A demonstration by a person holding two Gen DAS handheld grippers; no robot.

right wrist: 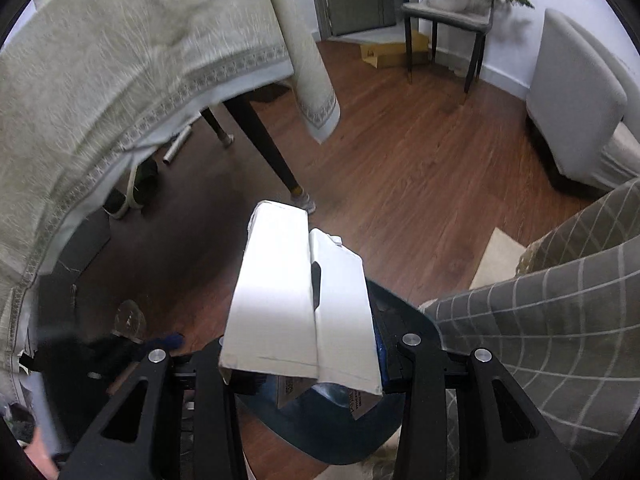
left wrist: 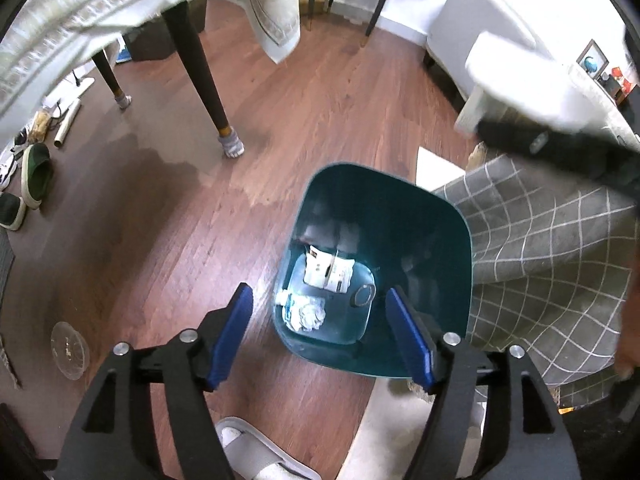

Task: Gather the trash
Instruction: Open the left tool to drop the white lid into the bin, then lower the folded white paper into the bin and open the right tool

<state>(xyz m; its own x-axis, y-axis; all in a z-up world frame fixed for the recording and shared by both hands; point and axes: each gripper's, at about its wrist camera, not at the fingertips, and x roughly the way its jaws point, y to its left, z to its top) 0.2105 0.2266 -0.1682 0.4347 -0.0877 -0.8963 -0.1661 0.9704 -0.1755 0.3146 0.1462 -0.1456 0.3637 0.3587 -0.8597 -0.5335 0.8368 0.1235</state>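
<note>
the teal trash bin (left wrist: 384, 240) stands on the wooden floor (left wrist: 320, 112) and serves as the landmark here. the left claw (left wrist: 320, 336) hangs right above the bin's near rim with its blue pads (left wrist: 230, 340) spread apart and nothing between them. down on the bin's bottom lie a crumpled white wad (left wrist: 306, 314) and some white printed packets (left wrist: 328, 274). just right of the bin is a grey checked cushion (left wrist: 552, 280); beyond the bin, a dark table leg (left wrist: 200, 76) rises under a pale tablecloth (left wrist: 100, 12). left of the bin, well apart, green slippers (left wrist: 34, 176) sit on the floor. the right claw (right wrist: 304, 312) is clamped on a folded white carton (right wrist: 288, 292), directly over the bin's rim (right wrist: 320, 432), which shows beneath it.
</note>
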